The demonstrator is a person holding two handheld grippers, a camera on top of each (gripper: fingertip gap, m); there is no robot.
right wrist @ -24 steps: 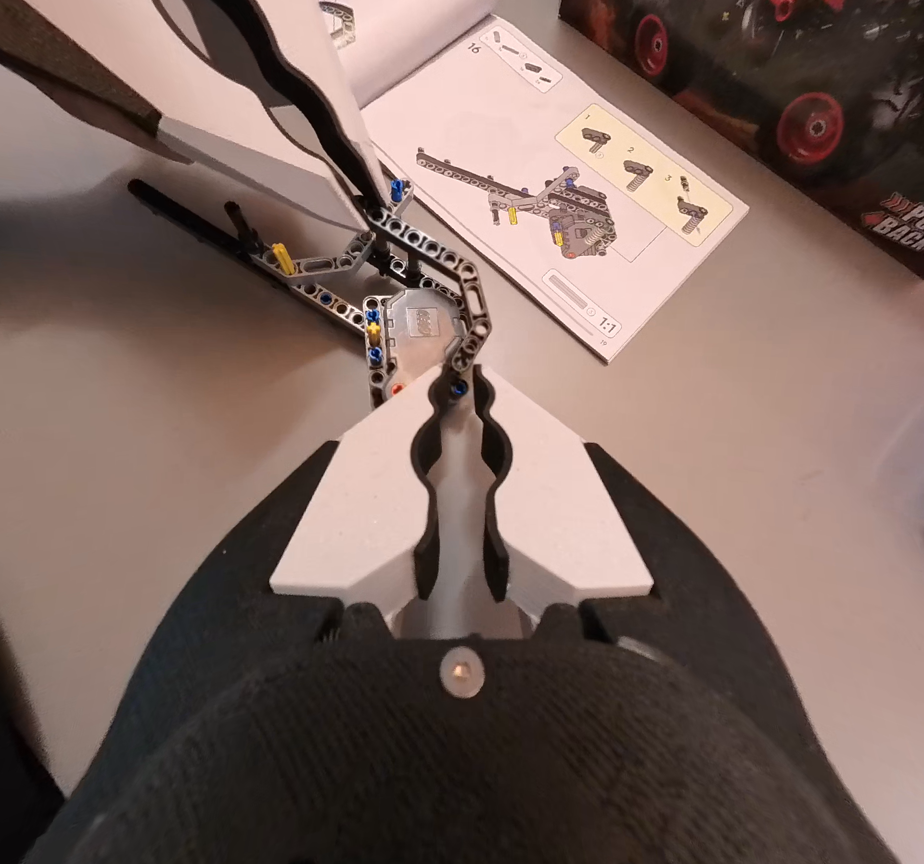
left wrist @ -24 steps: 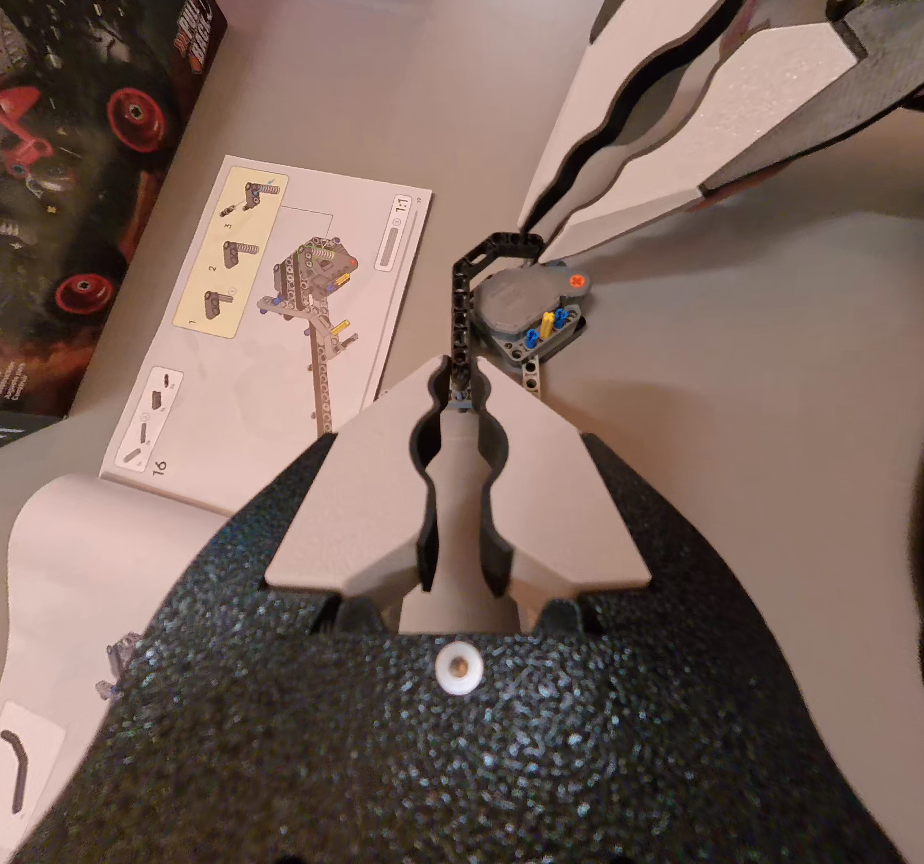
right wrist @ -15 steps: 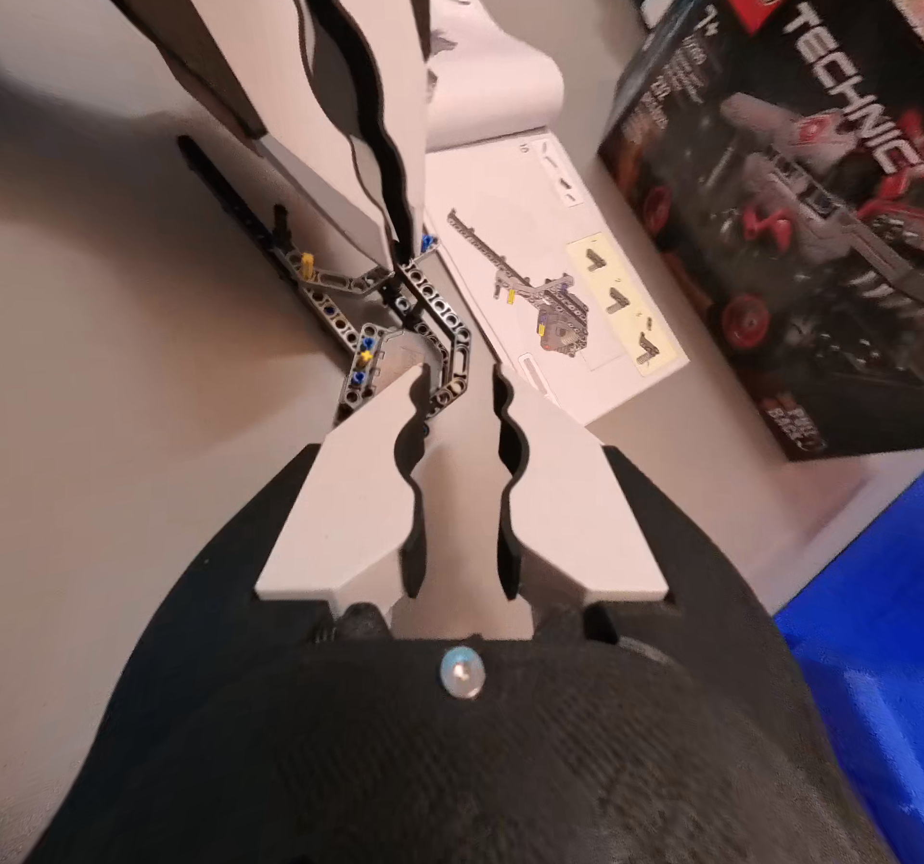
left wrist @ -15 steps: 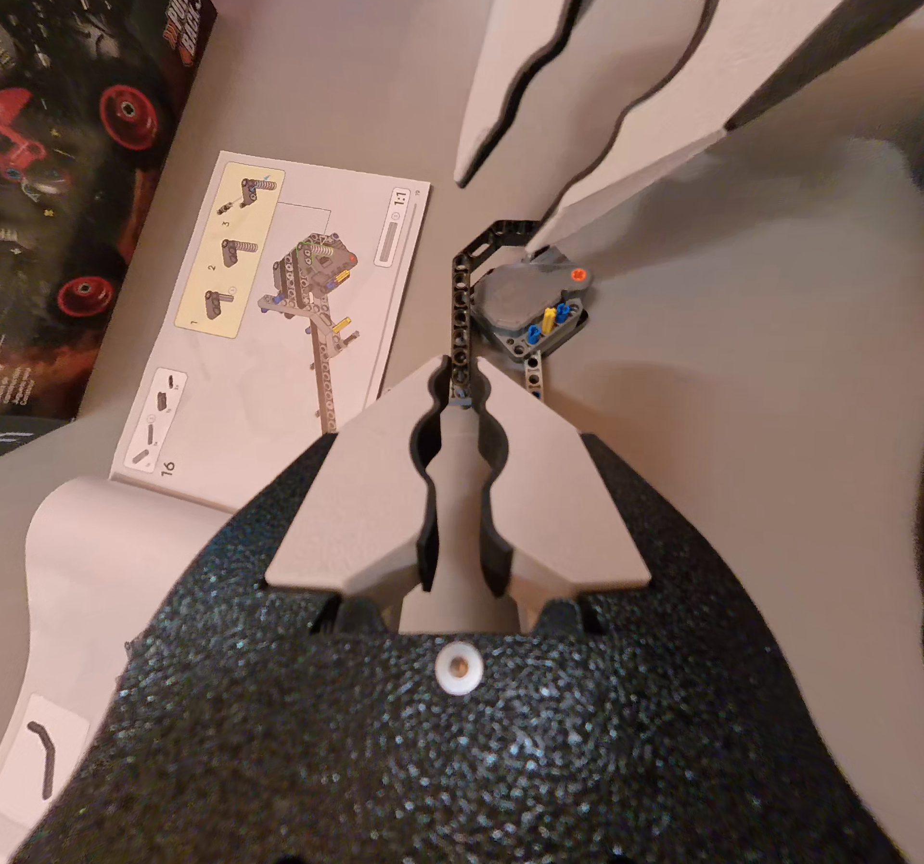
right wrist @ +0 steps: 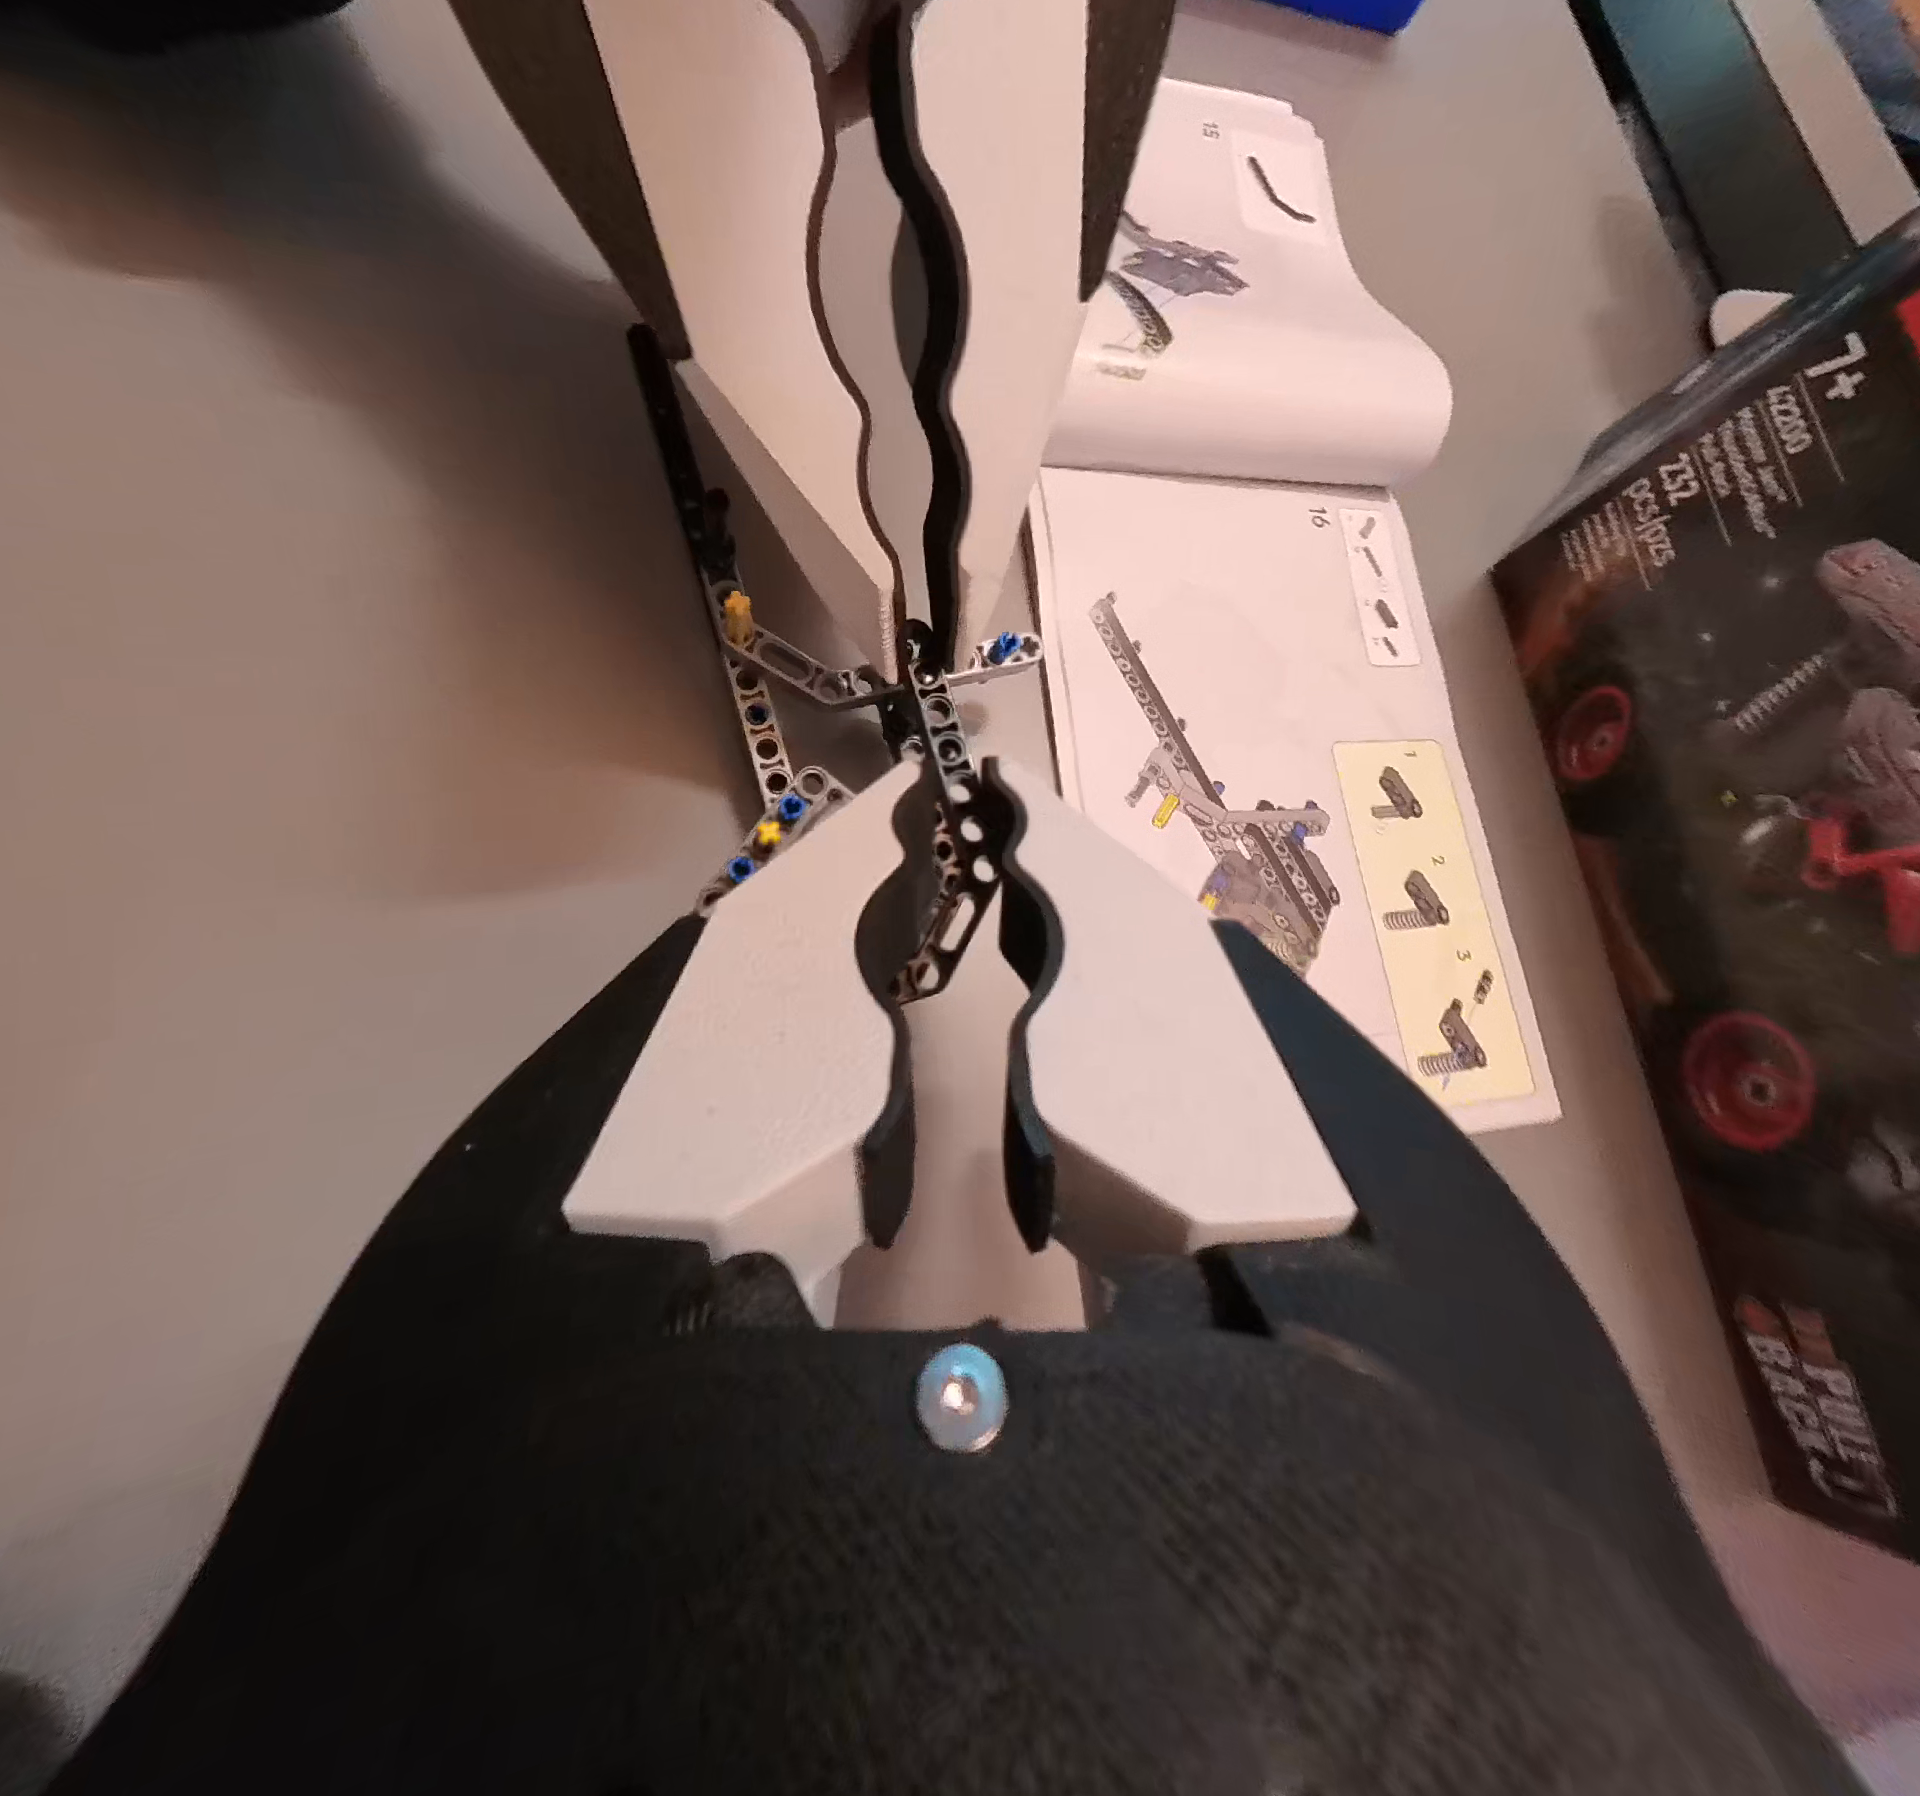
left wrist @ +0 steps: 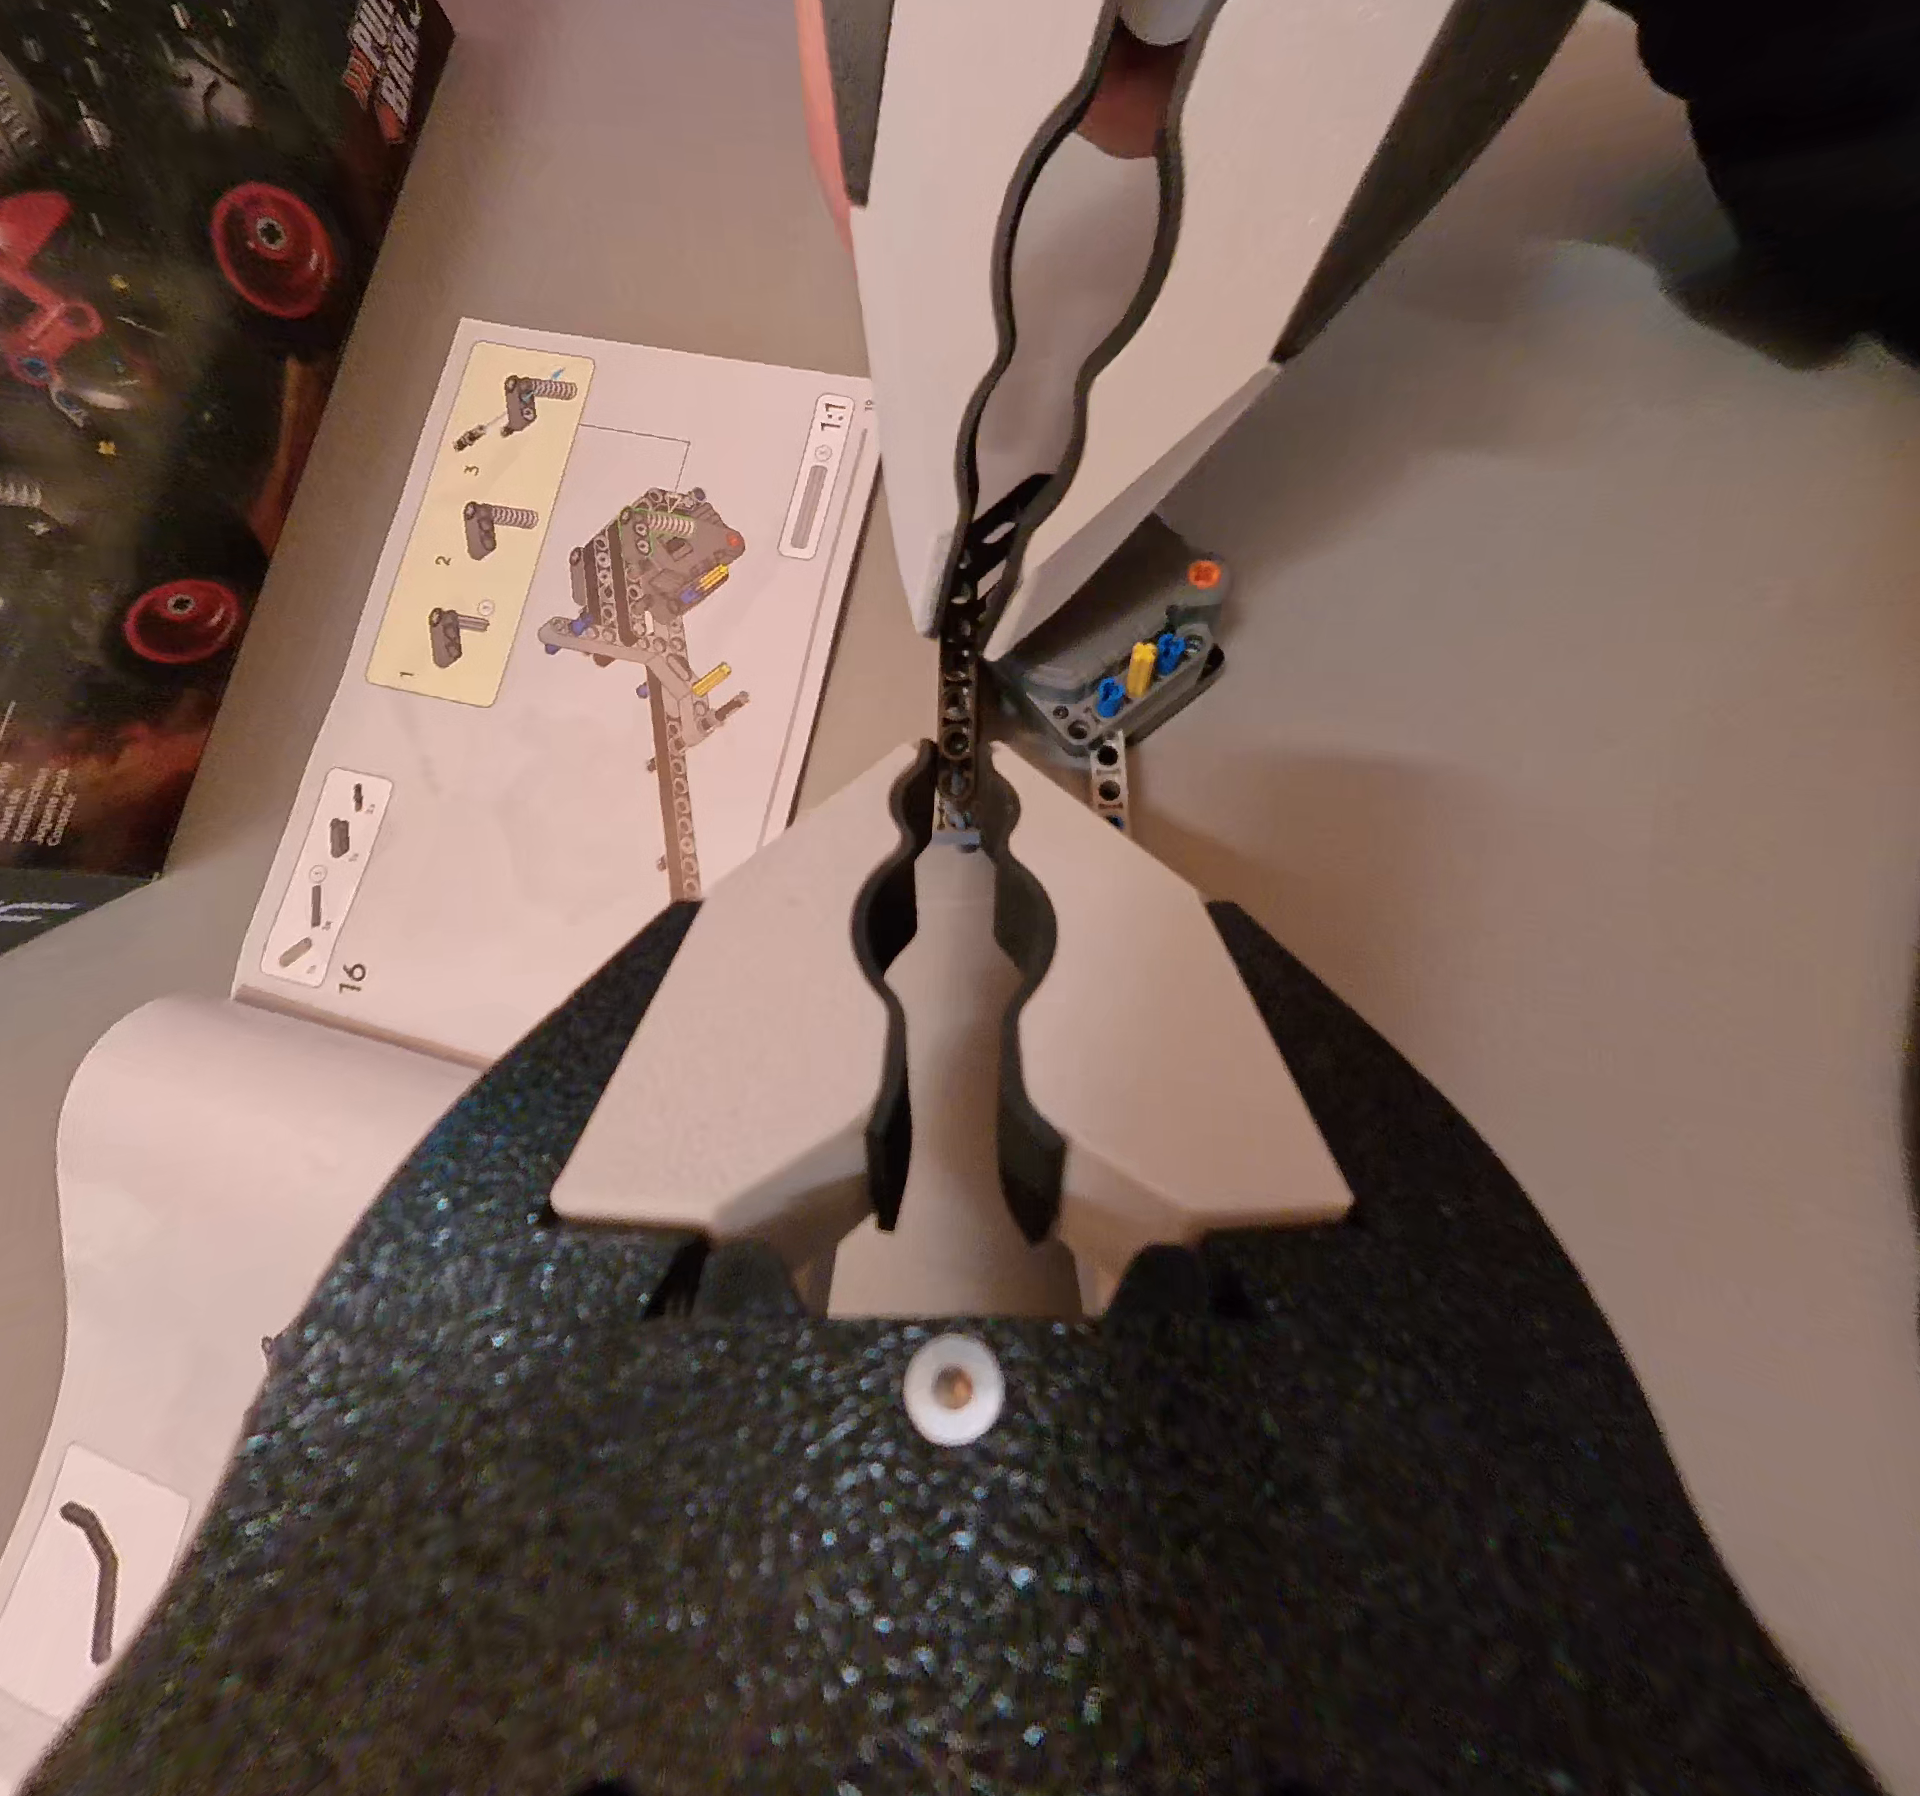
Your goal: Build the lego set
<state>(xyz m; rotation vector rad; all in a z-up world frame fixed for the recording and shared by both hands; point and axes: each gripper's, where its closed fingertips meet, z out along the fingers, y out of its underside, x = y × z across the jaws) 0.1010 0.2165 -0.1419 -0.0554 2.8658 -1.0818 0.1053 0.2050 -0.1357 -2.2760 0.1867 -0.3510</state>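
The left gripper (left wrist: 954,778) still clamps the near end of the black beam (left wrist: 958,707), just right of the open booklet (left wrist: 582,666) on the table. The right gripper (right wrist: 951,790), spread and lifted off half a second ago, has now dropped back and closed around the beam's far end. With both ends pinched, the beam looks ready for pressing onto the grey motor block (left wrist: 1127,645).

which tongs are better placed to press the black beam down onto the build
Probably the right tongs: they straddle the black beam along its length, over the grey assembly. The left tongs pinch the beam's far end, so they are better placed to steady it.
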